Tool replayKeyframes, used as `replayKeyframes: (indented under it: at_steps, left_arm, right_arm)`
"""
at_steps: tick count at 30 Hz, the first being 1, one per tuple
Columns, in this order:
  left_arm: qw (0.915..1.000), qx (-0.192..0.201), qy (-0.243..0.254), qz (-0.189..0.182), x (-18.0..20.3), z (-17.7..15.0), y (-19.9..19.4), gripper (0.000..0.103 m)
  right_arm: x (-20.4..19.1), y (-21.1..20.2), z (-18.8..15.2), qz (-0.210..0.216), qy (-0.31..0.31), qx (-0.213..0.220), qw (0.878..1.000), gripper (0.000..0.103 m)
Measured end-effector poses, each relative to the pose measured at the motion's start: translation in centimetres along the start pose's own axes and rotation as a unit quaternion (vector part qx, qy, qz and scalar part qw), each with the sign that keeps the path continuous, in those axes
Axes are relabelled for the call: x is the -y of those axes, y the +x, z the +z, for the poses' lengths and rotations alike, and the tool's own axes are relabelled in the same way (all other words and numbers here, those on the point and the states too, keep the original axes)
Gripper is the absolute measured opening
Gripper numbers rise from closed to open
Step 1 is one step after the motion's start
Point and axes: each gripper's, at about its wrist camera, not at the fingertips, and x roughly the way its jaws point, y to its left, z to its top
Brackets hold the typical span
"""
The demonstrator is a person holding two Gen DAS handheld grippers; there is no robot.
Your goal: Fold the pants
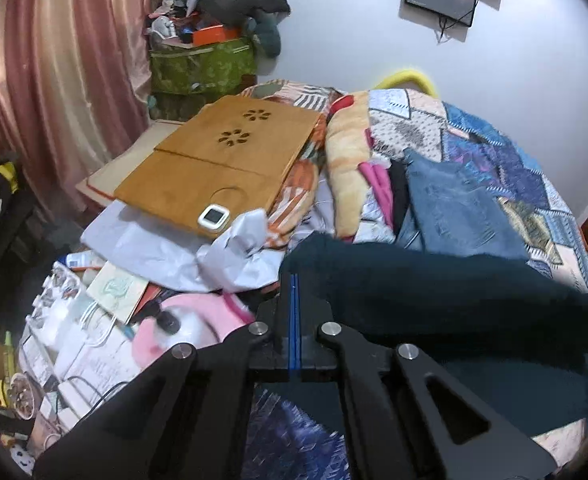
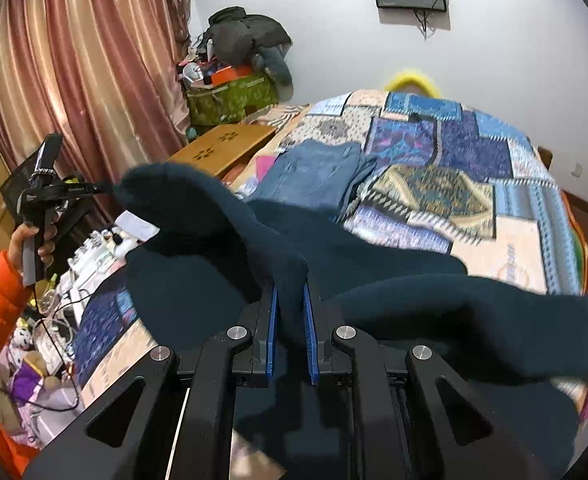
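Both tools had the dark teal pants [image 2: 222, 216] off the quilt-covered bed [image 2: 510, 248]. The left tool [image 1: 294, 292] was pinched tight on one edge, the right tool [image 2: 290, 300] clamped on a thick fold — likely so the cloth hung spread between them, ready to fold, short of the folded jeans [image 2: 314, 176] beyond.

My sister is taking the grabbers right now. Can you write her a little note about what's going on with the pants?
Left gripper: shut on the dark pants, pinching an edge.
Right gripper: shut on the pants too, holding a bunch of cloth.
The pants hang lifted between both grippers, above the quilt. Folded jeans lie behind them.
Done: pants picked up.
Left: lay them flat, fold them, probably set them beside the jeans.
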Motion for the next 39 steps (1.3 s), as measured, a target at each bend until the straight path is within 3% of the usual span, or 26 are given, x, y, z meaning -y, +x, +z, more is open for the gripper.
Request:
replayKeyframes:
  at_steps: [8,12,18,23,27,30,35,39]
  left_arm:
    - [0.9975,-0.068,-0.018,-0.008,-1.1,-3.7,2.0,0.0]
    - [0.9969,-0.078,-0.001,0.003,0.3,-4.7,2.1,0.002]
    - [0.9959,-0.082,0.039,-0.005,3.9,-4.7,1.8,0.026]
    - [0.9951,-0.065,0.071,-0.023,7.7,-4.1,1.2,0.062]
    - [0.9925,-0.061,0.099,-0.037,11.1,-3.4,1.1,0.073]
    - [0.9909,-0.061,0.111,-0.043,13.4,-2.9,1.3,0.079]
    - [0.9894,-0.063,0.116,-0.06,17.0,-1.5,1.8,0.087]
    - [0.9886,-0.066,0.114,-0.074,19.3,-0.6,2.5,0.089]
  right_arm:
    - [-0.9,0.8,-3.8,0.002,0.029,-0.019,0.999,0.011]
    - [-1.2,0.6,-4.6,0.009,0.038,-0.023,0.999,0.016]
    - [-0.3,-1.0,-5.0,0.001,0.058,-0.041,0.997,0.02]
    - [2.9,-3.4,-5.2,-0.039,0.088,-0.03,0.995,0.029]
    - [6.5,-6.1,-5.1,-0.094,0.11,-0.01,0.989,0.047]
    - [9.9,-7.7,-4.7,-0.131,0.137,-0.001,0.982,0.055]
    - [15.3,-9.4,-3.9,-0.191,0.167,0.009,0.967,0.064]
    - [20.0,-9.2,-3.3,-0.208,0.195,0.005,0.958,0.065]
